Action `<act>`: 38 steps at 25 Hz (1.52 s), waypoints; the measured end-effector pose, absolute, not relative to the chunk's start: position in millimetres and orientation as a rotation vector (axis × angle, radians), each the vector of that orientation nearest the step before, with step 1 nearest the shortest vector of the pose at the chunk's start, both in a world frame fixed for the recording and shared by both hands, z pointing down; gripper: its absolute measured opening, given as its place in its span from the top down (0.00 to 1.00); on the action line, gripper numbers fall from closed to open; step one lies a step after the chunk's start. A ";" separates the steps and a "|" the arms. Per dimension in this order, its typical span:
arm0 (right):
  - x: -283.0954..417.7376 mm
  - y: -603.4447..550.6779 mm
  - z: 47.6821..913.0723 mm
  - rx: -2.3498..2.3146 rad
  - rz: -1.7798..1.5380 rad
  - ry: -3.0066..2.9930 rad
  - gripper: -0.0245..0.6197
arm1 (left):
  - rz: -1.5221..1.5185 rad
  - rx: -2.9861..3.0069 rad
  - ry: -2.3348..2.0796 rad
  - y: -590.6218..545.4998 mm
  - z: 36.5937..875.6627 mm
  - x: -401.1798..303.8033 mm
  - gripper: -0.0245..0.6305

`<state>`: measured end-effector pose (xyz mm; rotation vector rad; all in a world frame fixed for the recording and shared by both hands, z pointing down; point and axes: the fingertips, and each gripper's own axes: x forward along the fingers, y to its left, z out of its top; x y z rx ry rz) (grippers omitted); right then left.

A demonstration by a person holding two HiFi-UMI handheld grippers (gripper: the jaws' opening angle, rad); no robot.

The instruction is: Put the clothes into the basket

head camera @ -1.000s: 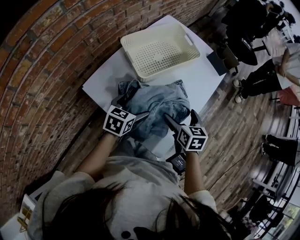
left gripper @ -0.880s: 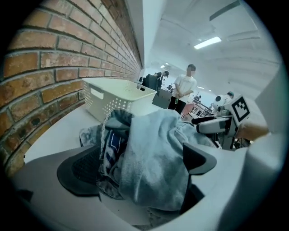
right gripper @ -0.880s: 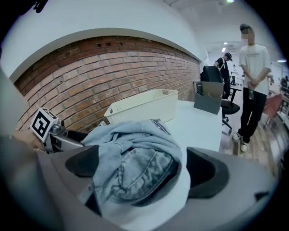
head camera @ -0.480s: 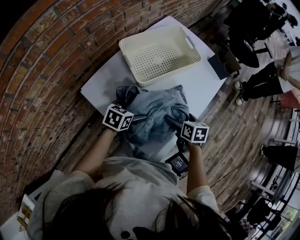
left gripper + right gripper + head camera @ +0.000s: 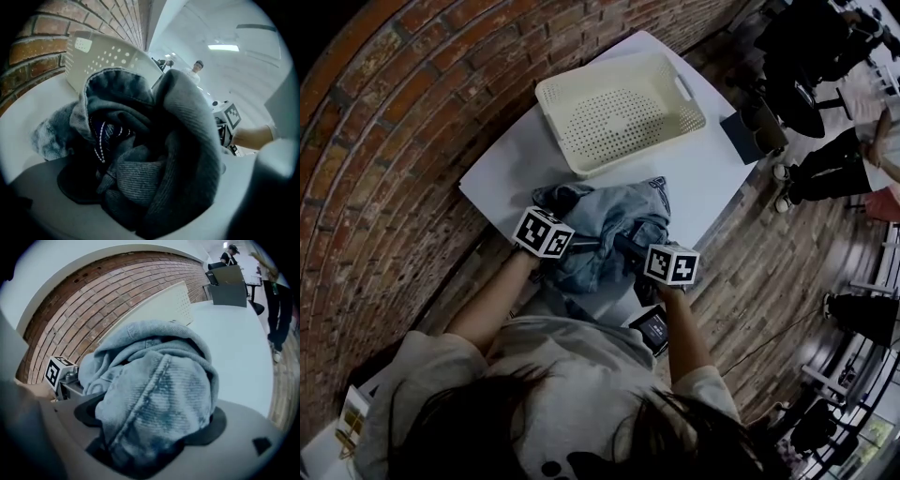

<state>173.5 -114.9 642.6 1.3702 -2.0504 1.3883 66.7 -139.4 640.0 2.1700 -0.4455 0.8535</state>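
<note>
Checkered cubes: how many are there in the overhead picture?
2. One cube sits on the left gripper, the other on the right gripper, flanking the denim garment. None seems hidden.

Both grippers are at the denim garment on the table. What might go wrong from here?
The right gripper, jaws just closing, and the left gripper, jaws just opened wide, each straddle a thick bunch of the denim garment; a shallow bite may slip in the lift. The garment reaches the table's near edge, so a loose part might slide off. The basket stands just beyond; dragged denim may shove it.
</note>
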 end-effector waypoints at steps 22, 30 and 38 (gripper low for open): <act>164.9 -98.5 512.5 1.595 1.044 -2.154 0.59 | 0.593 2.433 -0.392 -116.5 506.2 96.8 0.48; 166.9 -132.0 422.1 1.650 0.759 -2.252 0.59 | 0.438 2.610 -0.464 -147.2 419.9 97.8 0.48; 173.8 -180.7 349.3 1.681 0.592 -2.316 0.59 | 0.350 2.726 -0.519 -194.7 347.8 104.2 0.48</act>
